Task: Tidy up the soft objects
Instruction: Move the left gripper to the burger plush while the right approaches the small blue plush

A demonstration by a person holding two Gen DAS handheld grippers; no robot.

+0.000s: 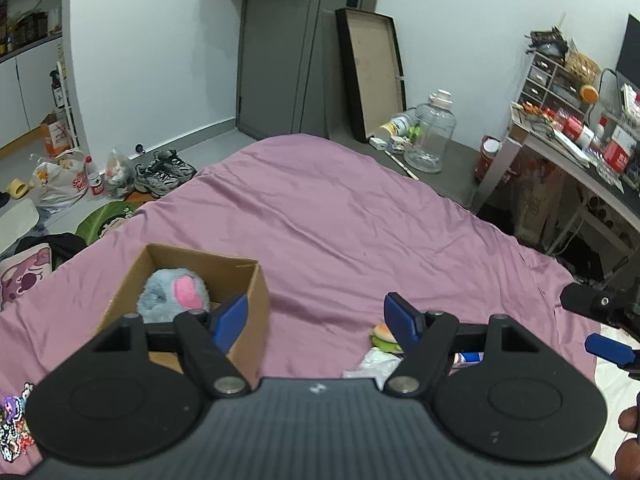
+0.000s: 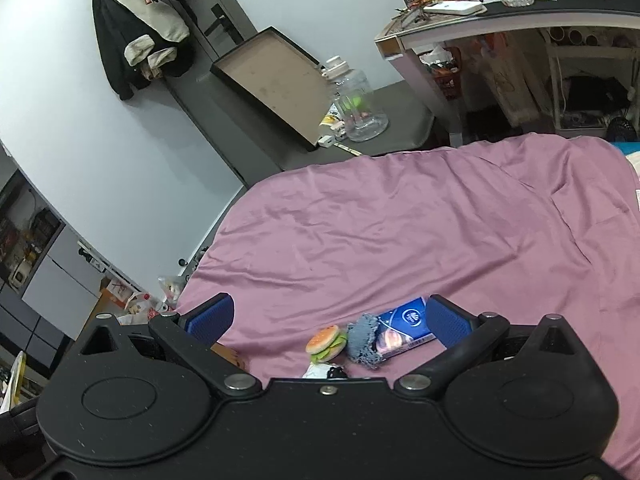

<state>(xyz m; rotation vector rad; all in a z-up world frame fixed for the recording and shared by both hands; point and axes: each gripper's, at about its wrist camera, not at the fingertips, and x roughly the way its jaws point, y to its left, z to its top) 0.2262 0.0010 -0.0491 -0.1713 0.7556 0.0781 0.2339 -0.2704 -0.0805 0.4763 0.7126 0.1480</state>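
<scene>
Left gripper: jaws spread wide, nothing held. Cardboard box at 10 o'clock behind left finger, open top; contains grey-blue plush with pink patch. Right gripper: jaws spread wide, nothing held. Between its fingers on purple bedspread: burger toy, grey fuzzy item touching blue tissue pack at 1 o'clock. White item beside burger, cut off by gripper body; identity unclear. Clear jug on floor at 1 o'clock, well apart.
</scene>
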